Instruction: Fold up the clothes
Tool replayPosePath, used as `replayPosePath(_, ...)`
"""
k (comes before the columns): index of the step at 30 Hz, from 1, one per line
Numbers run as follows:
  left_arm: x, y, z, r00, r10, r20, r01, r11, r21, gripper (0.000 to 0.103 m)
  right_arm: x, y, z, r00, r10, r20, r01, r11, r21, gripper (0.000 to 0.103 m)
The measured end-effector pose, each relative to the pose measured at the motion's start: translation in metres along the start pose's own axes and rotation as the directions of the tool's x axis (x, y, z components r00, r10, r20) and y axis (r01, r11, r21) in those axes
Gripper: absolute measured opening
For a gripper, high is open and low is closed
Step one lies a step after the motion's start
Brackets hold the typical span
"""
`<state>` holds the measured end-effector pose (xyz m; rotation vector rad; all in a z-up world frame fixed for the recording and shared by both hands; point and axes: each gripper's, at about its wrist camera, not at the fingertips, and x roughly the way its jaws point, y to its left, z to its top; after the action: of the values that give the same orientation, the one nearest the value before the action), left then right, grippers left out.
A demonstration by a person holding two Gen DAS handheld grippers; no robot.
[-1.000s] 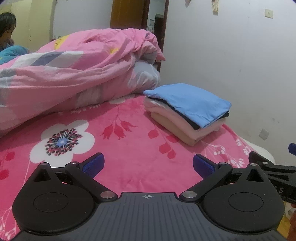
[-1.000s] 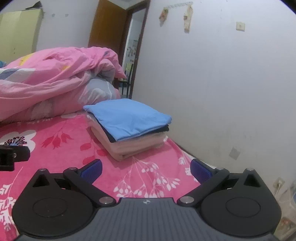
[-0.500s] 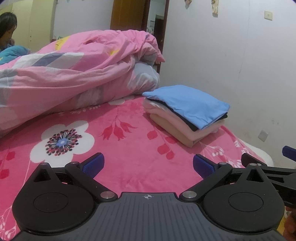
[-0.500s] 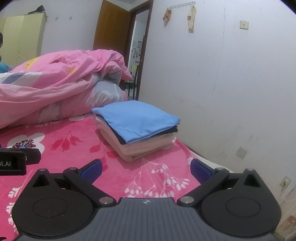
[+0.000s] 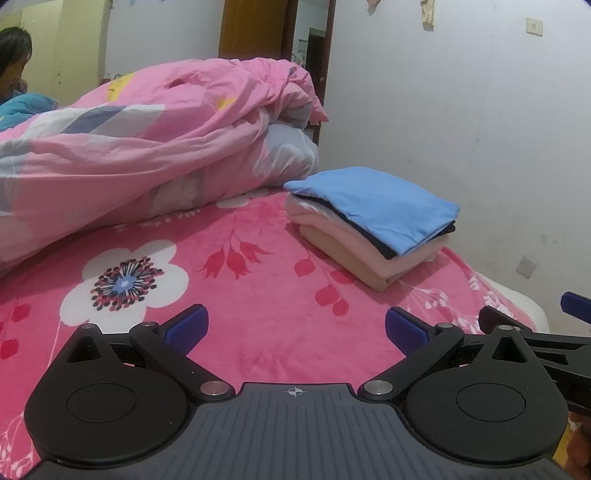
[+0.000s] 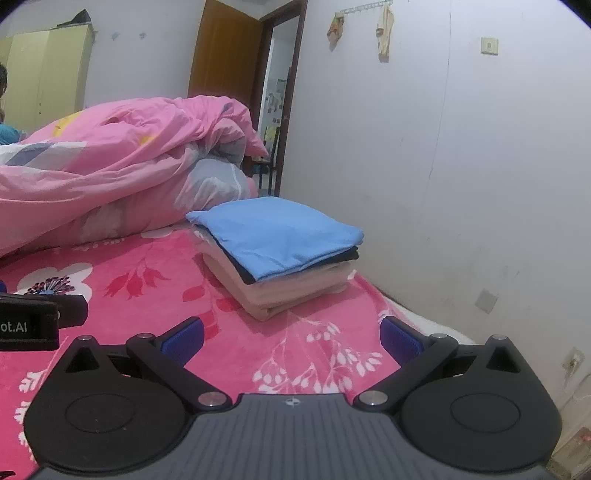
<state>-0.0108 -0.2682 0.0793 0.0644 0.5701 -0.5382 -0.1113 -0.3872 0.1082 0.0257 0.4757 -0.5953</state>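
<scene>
Pink was pretty much everywhere: a hot-pink floral blanket (image 5: 258, 295) covered the bed, with a paler pink duvet (image 5: 147, 147) bunched up behind it. Near the wall sat one stack of folded clothes (image 5: 369, 229), and I counted four layers in it: a blue piece (image 6: 277, 229) on top, a dark one under that, then a pale pink one and a tan-pink one at the bottom. It lay flat on the blanket, just beside the end of the duvet, touched by neither tool.

Two grippers total. The left gripper (image 5: 293, 328) had its two blue-padded fingers spread wide apart, holding nothing, low over the blanket and well short of the stack. The right gripper (image 6: 291, 336) was the same deal, spread wide and empty.

The only writing I could read was "ot.AI" on the black body of the left tool, where it poked into the left edge of the right wrist view; the rest was cut off.

The left view caught part of a person (image 5: 13, 62) in the far corner, plus the right tool's fingertips at its right edge. The right view showed one open doorway (image 6: 277, 110), two cloth items hanging on a wall rack (image 6: 362, 22), one yellow-green wardrobe (image 6: 48, 74) and one wall switch (image 6: 488, 46).
</scene>
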Motion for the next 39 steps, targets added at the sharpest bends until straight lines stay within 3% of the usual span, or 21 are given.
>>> replayPosePath(39, 0.003, 0.003, 0.007, 0.999, 0.037, 0.015, -0.037, 0.999, 0.009, 0.103, 0.017, 0.004, 0.004, 0.998, 0.047, -0.046, -0.046, 0.999, 0.029, 0.103)
